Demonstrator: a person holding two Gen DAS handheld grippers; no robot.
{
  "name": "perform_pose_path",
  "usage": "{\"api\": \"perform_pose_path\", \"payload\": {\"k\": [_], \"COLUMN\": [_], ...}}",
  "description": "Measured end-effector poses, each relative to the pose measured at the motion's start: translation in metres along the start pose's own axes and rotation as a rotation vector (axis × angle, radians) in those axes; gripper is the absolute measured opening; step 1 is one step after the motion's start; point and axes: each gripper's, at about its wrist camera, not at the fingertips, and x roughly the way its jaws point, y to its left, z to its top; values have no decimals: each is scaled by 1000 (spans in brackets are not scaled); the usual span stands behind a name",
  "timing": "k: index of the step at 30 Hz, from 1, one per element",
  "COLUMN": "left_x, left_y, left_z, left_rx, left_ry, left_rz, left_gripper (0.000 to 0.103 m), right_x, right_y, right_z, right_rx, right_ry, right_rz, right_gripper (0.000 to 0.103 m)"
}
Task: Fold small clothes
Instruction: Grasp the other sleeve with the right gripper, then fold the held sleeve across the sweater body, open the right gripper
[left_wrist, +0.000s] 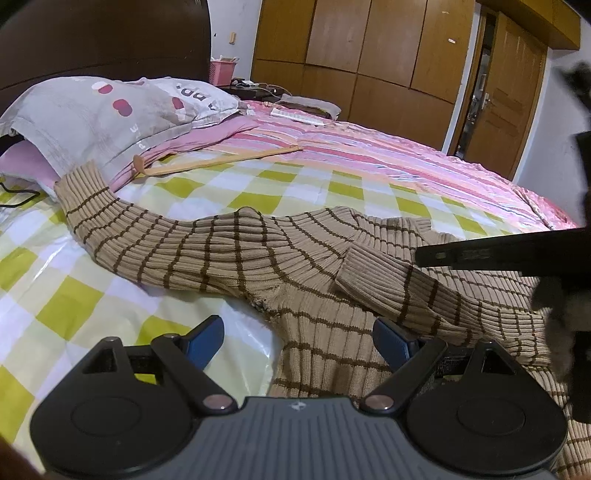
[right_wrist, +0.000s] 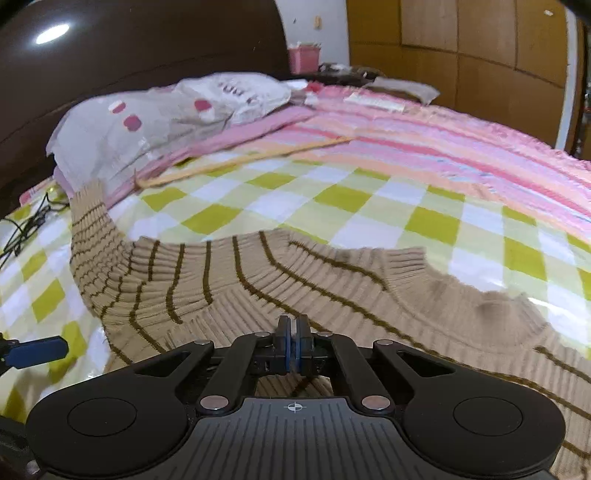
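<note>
A beige ribbed sweater with brown grid lines (left_wrist: 236, 254) lies on the checked bedspread. One sleeve stretches left toward the pillow; the other sleeve (left_wrist: 424, 295) is folded across the body. My left gripper (left_wrist: 298, 341) is open, low over the sweater's left side near the armpit. My right gripper (right_wrist: 294, 345) has its blue pads pressed together just above the sweater (right_wrist: 332, 288); I see no cloth between them. The right gripper shows as a dark bar in the left wrist view (left_wrist: 498, 253) over the folded sleeve. A left fingertip (right_wrist: 37, 352) shows at the right wrist view's left edge.
A grey pillow (left_wrist: 96, 114) lies at the bed's head against a dark headboard (left_wrist: 103, 37). A wooden hanger (left_wrist: 218, 162) rests beyond the sweater. A pink striped quilt (left_wrist: 369, 147) covers the far side. A black cable (right_wrist: 26, 229) lies at the left. Wooden wardrobes (left_wrist: 369, 44) stand behind.
</note>
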Motion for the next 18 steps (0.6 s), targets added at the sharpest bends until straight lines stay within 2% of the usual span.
{"api": "perform_pose_path", "payload": {"k": [1, 6, 11, 15, 18], "left_x": [0, 1, 3, 7, 10], "left_y": [-1, -4, -8, -13, -17], "left_z": [0, -1, -4, -7, -10], "left_rx": [3, 18, 30, 48, 70], "left_ry": [0, 0, 7, 12, 17], "left_rz": [0, 2, -9, -1, 9], "left_gripper": [93, 93, 93, 93, 93], "right_x": [-9, -60, -107, -118, -118], "right_y": [-2, -21, -55, -83, -92], "right_z": [-2, -26, -71, -103, -115], "right_rx": [12, 83, 168, 240, 263], "right_ry": [-13, -57, -64, -13, 2], "right_rz": [-1, -40, -184, -285, -299], "right_gripper": [7, 7, 9, 11, 10]}}
